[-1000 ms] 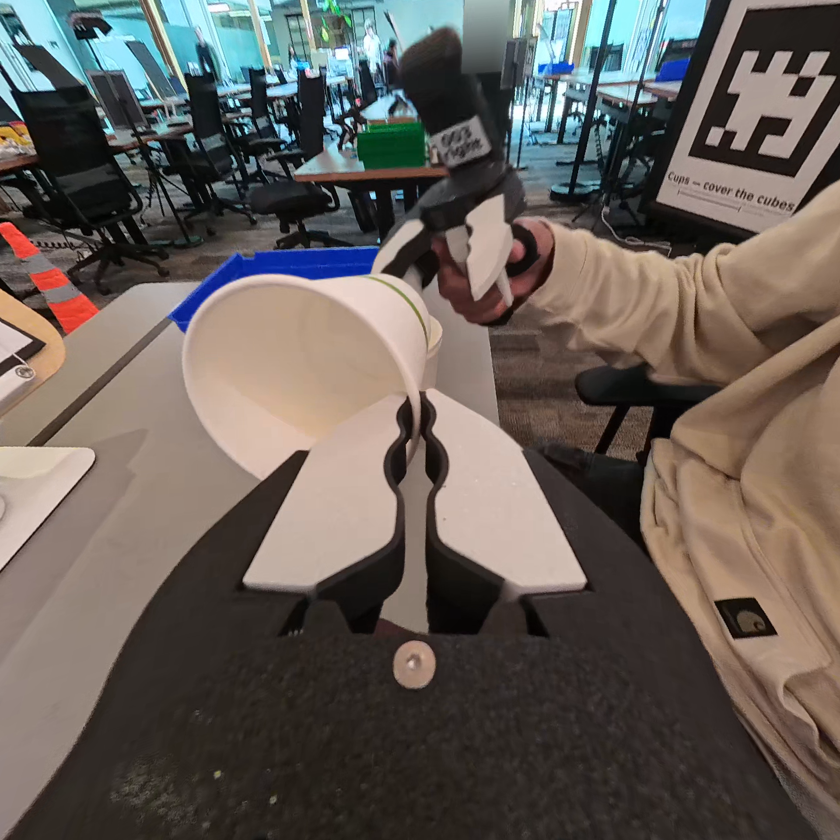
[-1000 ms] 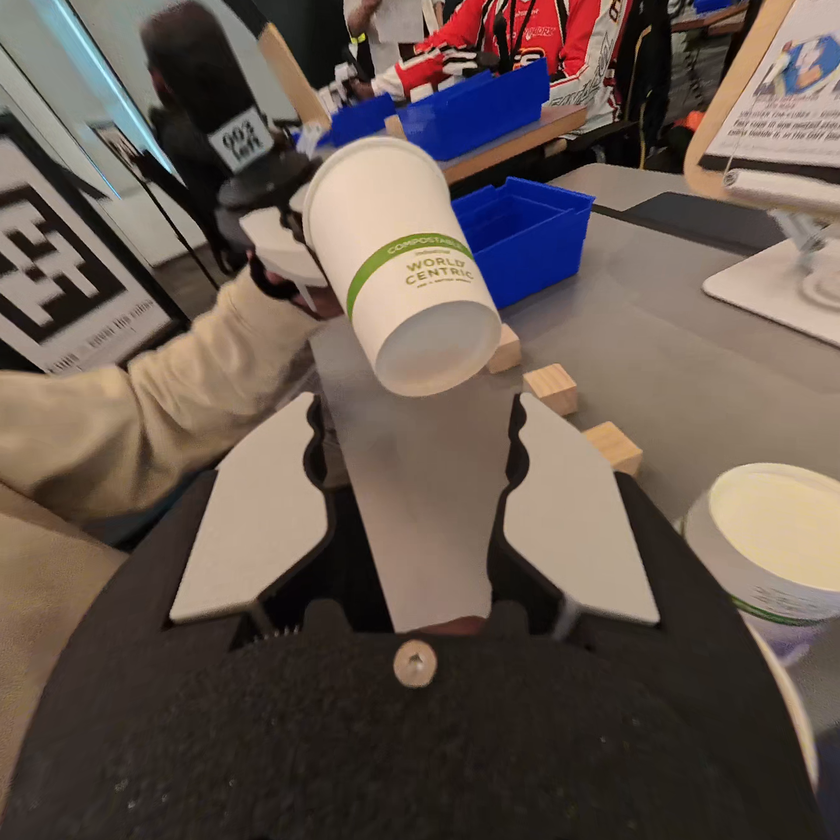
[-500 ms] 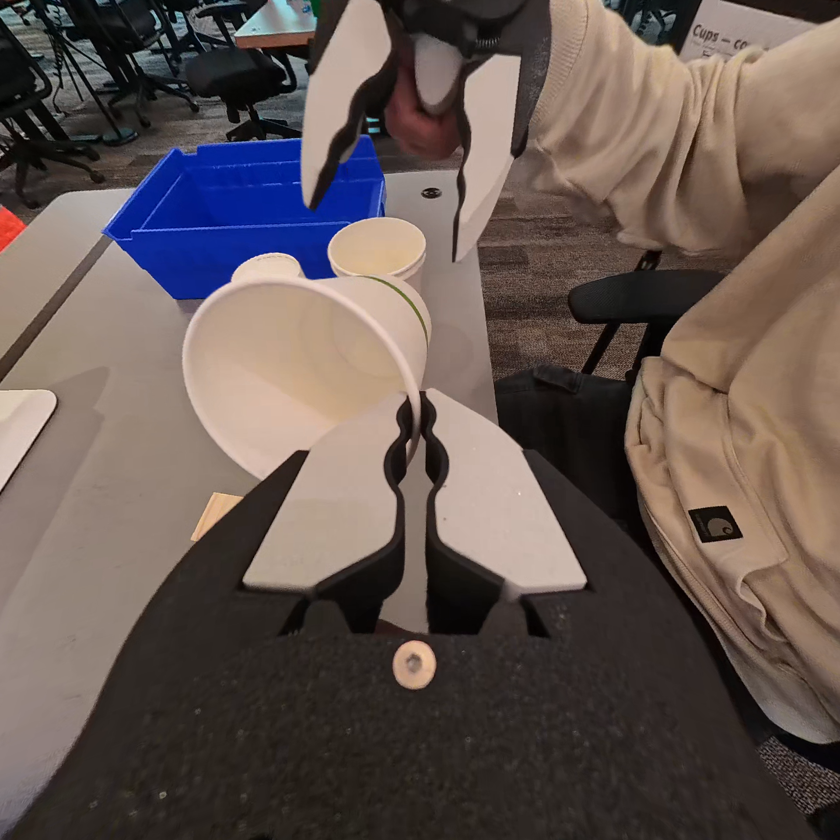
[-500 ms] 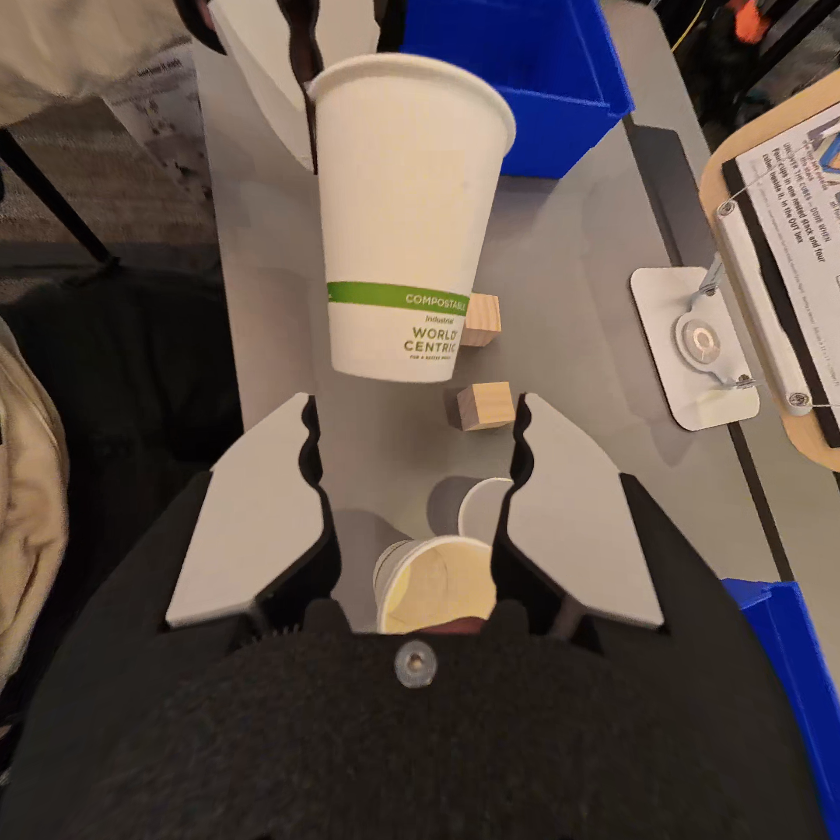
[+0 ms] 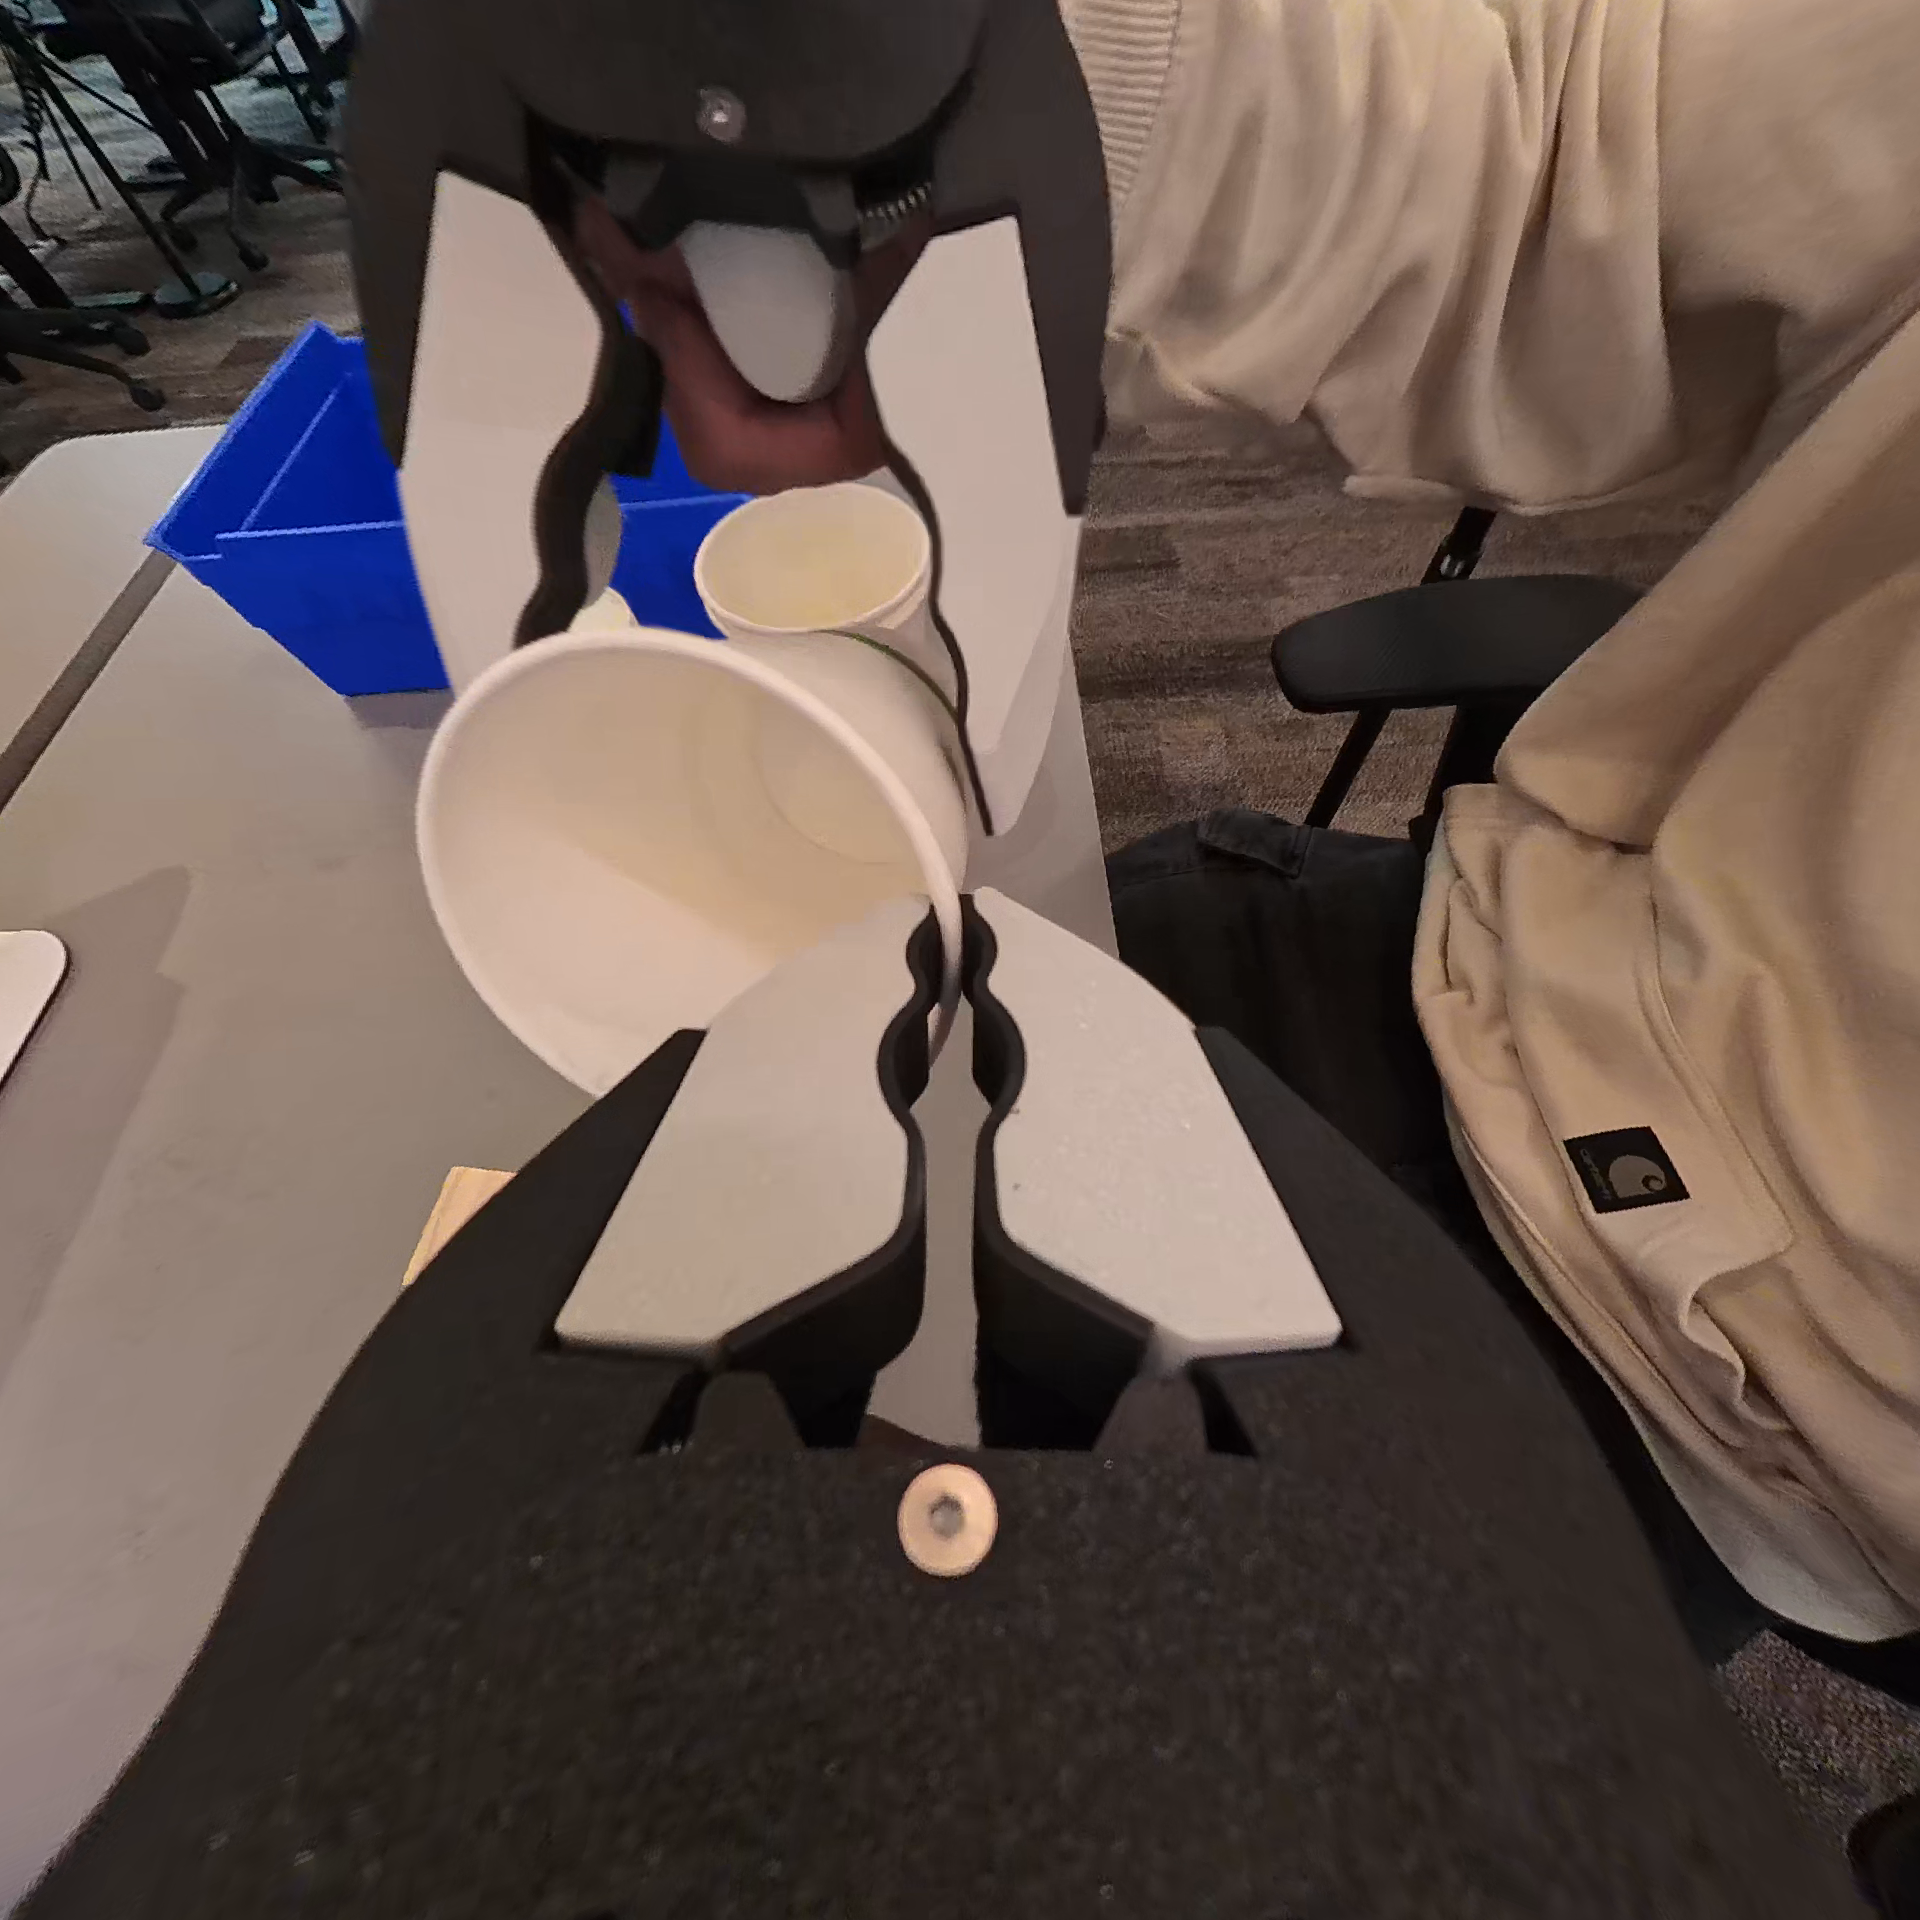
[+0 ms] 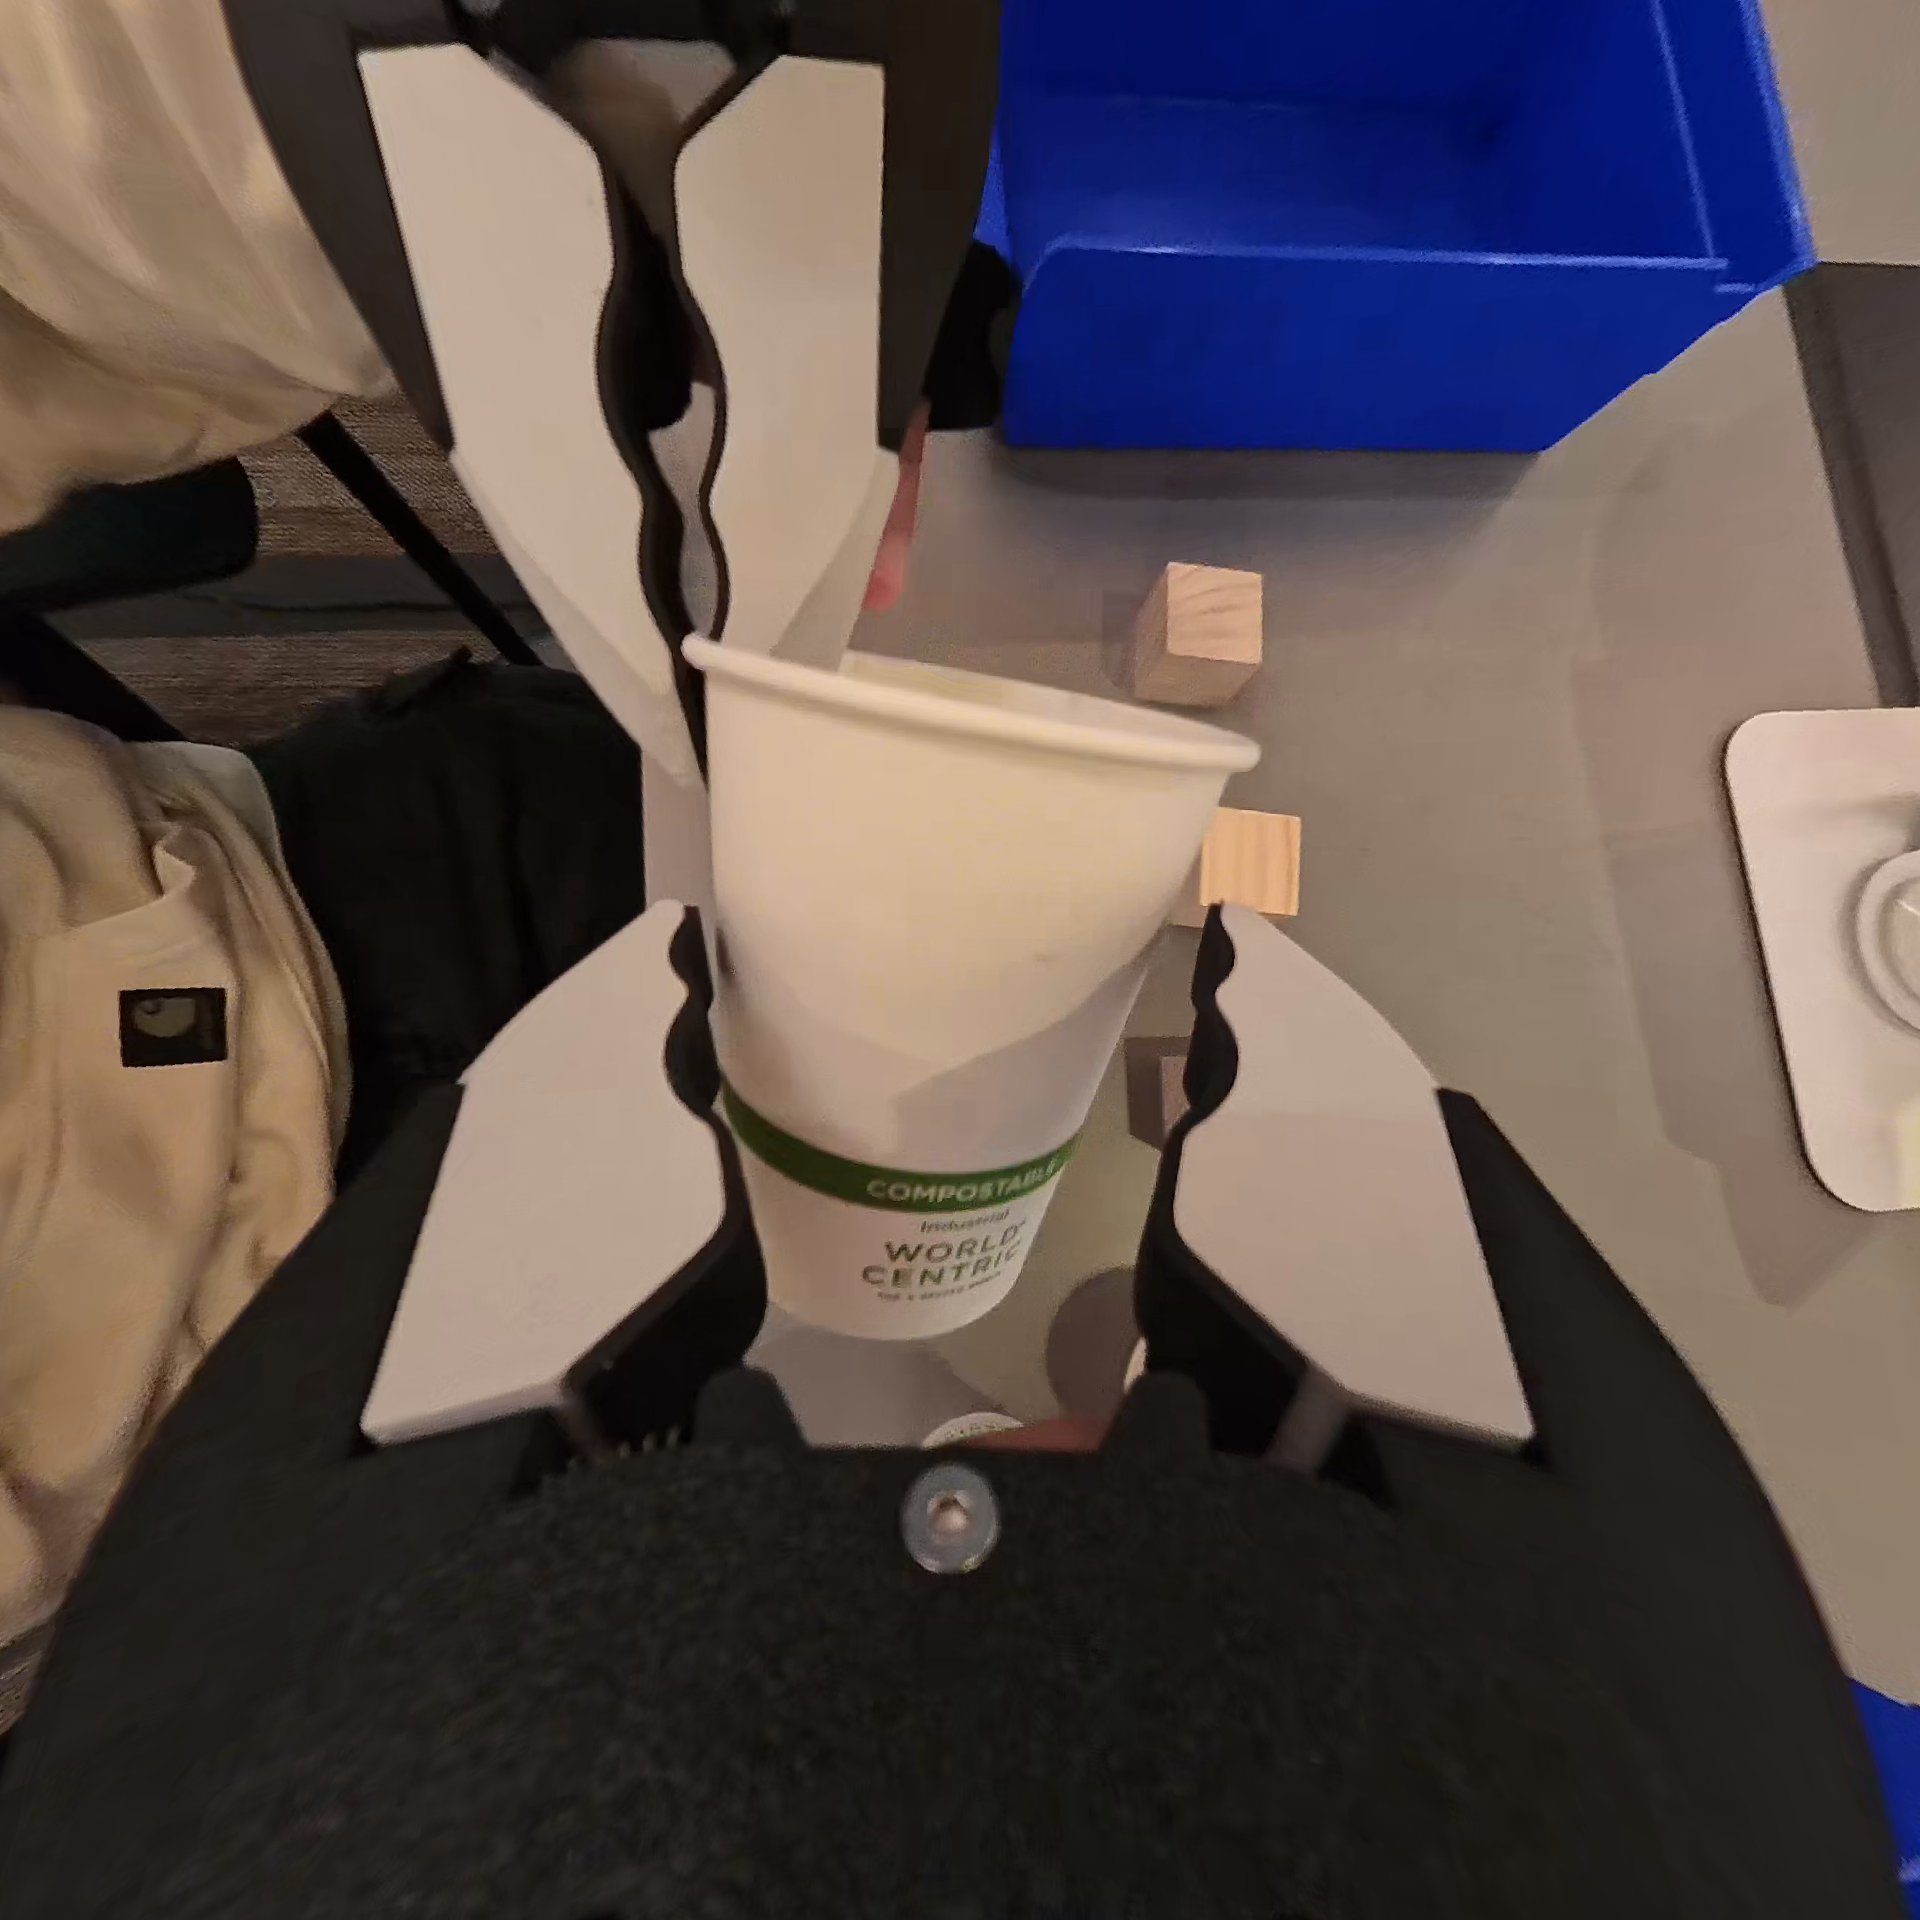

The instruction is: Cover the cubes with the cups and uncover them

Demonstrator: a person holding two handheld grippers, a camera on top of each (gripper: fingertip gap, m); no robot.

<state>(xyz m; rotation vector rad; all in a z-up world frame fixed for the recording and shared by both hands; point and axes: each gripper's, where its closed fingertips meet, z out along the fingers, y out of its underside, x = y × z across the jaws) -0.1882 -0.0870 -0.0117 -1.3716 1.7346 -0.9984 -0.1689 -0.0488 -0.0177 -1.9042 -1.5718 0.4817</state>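
Observation:
My left gripper (image 5: 940, 935) is shut on the rim of a white paper cup (image 5: 665, 831) with a green band and holds it in the air, tilted. In the right wrist view the cup (image 6: 935, 935) hangs mouth up between the fingers of my right gripper (image 6: 951, 925), which is open and straddles its lower half. The left gripper (image 6: 707, 623) pinches the rim from behind. Three wooden cubes lie on the grey table: one far (image 6: 1195, 634), one at the cup's right (image 6: 1252, 862), one in shadow (image 6: 1153, 1081). One cube (image 5: 457, 1216) peeks out beside my left gripper.
A blue bin (image 6: 1351, 260) stands at the table's far end. Another bin (image 5: 301, 561) and upright white cups (image 5: 810, 561) are behind the held cup. A white stand base (image 6: 1829, 935) sits at the right. A person in a cream sweater (image 5: 1558, 727) sits at the table edge.
My right gripper has come in closer, and its open fingers now flank the cup's lower half. The left gripper still holds the rim.

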